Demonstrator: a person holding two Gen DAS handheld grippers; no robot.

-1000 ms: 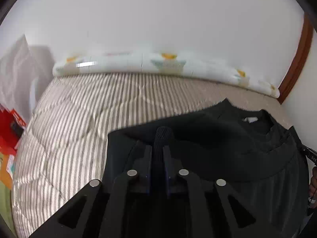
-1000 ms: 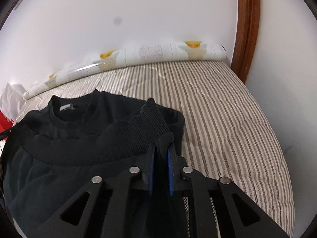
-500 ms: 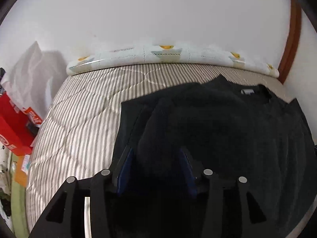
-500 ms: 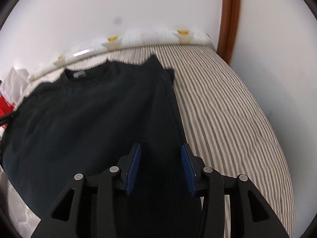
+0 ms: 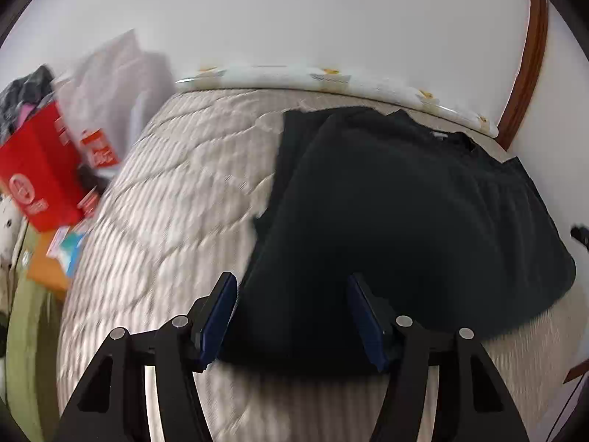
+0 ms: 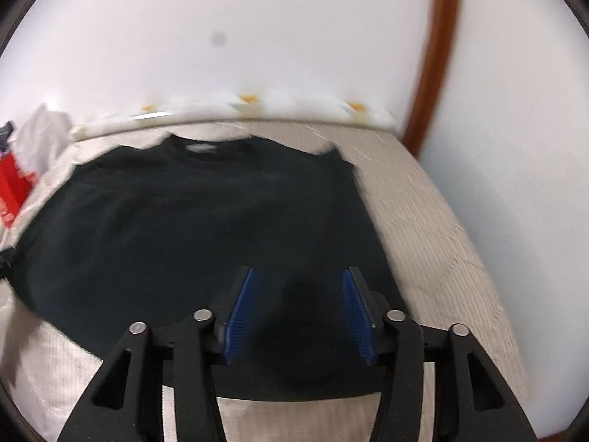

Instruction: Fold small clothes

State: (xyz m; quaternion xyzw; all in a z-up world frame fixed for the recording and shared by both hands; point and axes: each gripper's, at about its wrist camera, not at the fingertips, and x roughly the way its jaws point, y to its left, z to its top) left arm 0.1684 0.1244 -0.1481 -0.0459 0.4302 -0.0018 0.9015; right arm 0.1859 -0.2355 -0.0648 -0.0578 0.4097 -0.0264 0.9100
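Both grippers (image 5: 291,316) (image 6: 298,313) opening, clear of black top (image 5: 405,213).

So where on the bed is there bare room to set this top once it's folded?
Bare striped quilt lies left of the black top, up to the patterned roll at the wall. A narrower strip runs along its right side. The floor beside the red box is cluttered.

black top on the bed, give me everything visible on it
The black top is a dark, matte knit, folded into a broad rectangle, neckline with a pale label toward the wall. It lies flat on the striped quilted bed cover, one folded layer visible along its left edge in the left wrist view. Neither gripper grips it; both jaws are opening above its near edge.
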